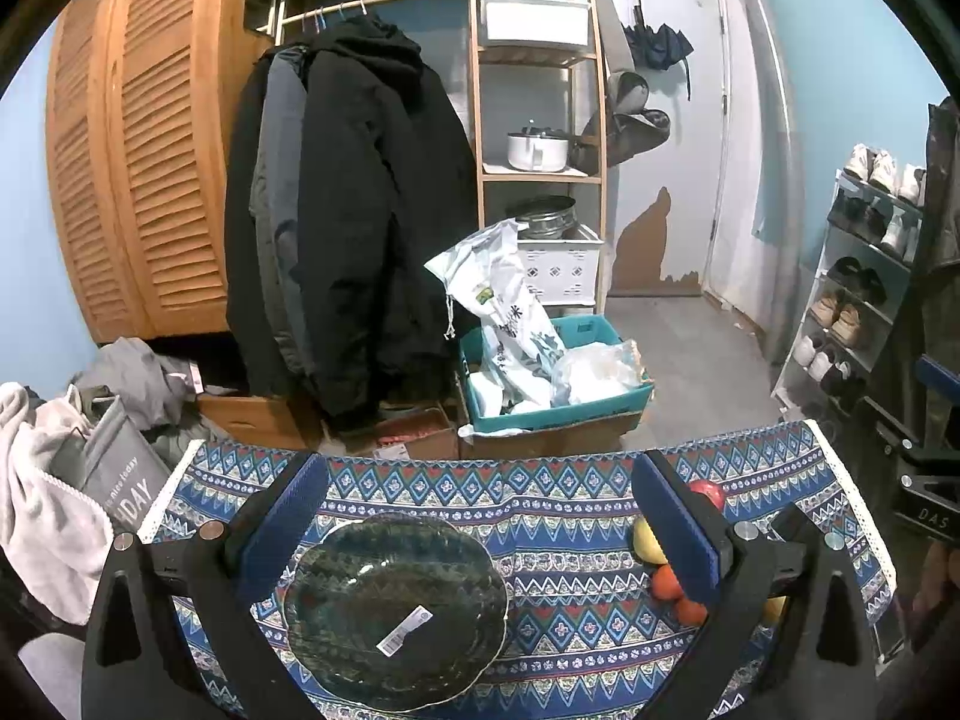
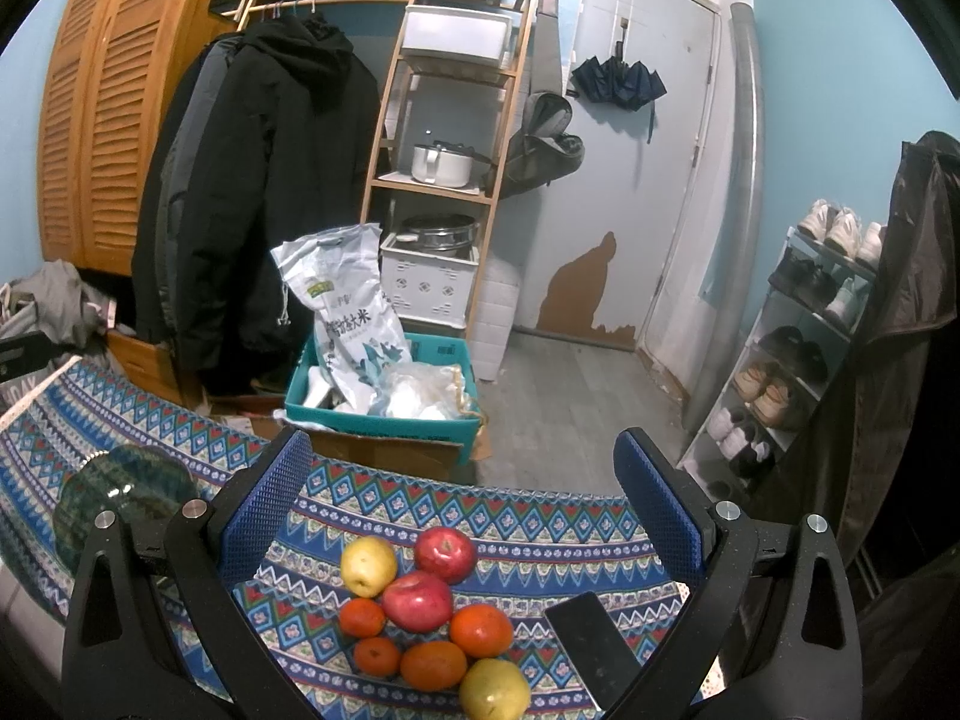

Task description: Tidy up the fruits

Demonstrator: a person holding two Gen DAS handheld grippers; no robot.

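The left hand-held gripper [image 1: 474, 531] is hovering with its blue-padded fingers spread wide and gripping nothing. A dark green glass plate [image 1: 396, 606] is lying on the patterned tablecloth [image 1: 570, 516] between and just below those fingers, nearer the left one, with a white barcode sticker [image 1: 404, 630] showing on it. Off by the right finger in this view, parts of the fruit pile are peeking out from behind the pad.

The right hand-held gripper [image 2: 462, 492] is likewise standing open and empty, and the fruit is sitting on the tabletop directly between its fingers, in the lower middle of its view. Two red apples [image 2: 418, 600] are lying touching each other, one behind the other. A yellow pear [image 2: 368, 565] is resting against them on the left, and a second yellow pear [image 2: 495, 690] is lying nearest the camera. Four oranges [image 2: 481, 631] are crowding around the nearer apple's front, all touching their neighbours. A dark phone [image 2: 594, 648] is lying flat just to the right of the pile, close to the right finger. The plate is showing at the far left of this view, well apart from the fruit.
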